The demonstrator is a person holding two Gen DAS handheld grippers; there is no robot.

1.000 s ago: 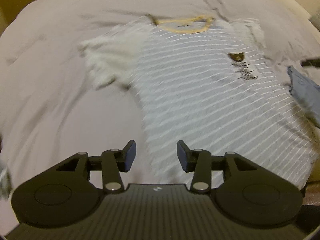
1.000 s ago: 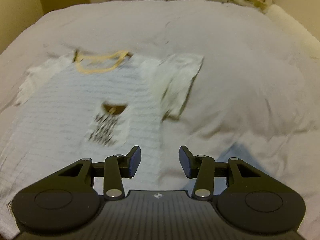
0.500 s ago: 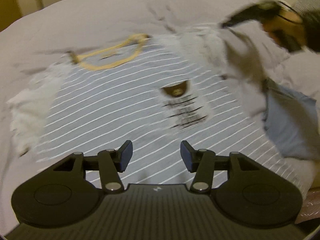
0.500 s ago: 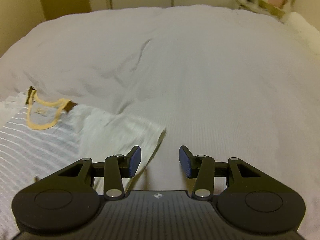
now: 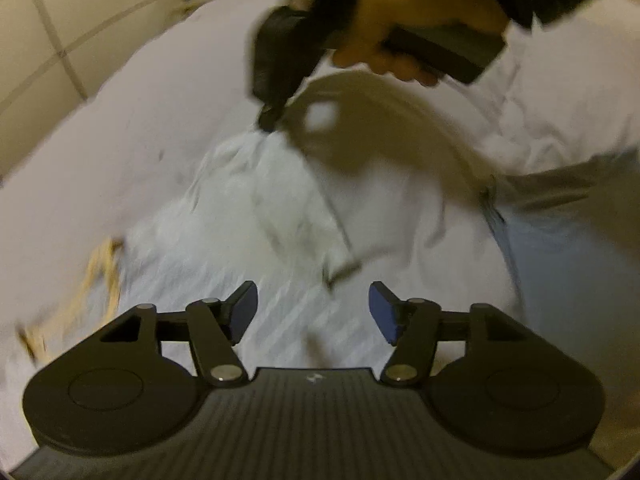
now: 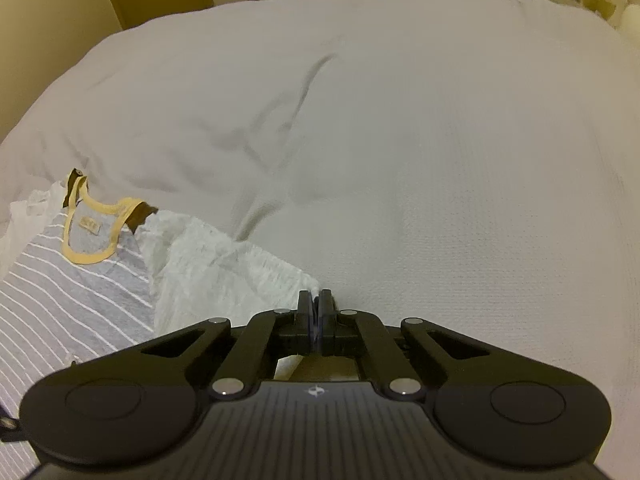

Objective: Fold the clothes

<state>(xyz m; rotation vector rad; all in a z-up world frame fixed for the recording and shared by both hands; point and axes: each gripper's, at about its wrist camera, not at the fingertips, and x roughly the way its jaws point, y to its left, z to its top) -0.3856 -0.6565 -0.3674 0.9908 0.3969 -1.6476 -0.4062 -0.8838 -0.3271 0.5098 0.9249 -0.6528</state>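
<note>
soft cotton, this shirt (image 6: 72, 288), and it lay flat on the bed (image 6: 400, 140). your right gripper (image 6: 316, 312) pinched the white sleeve (image 6: 224, 268) hem; your left gripper (image 5: 312, 312) hung spread, empty. limp cloth sagged, so edges suited best.

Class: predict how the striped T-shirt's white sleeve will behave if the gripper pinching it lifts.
The white sleeve will probably drape limply: it already lies wrinkled on the bed. It looks thin and light, so the right gripper, shut on its edge, should likely drag the striped T-shirt along.
</note>
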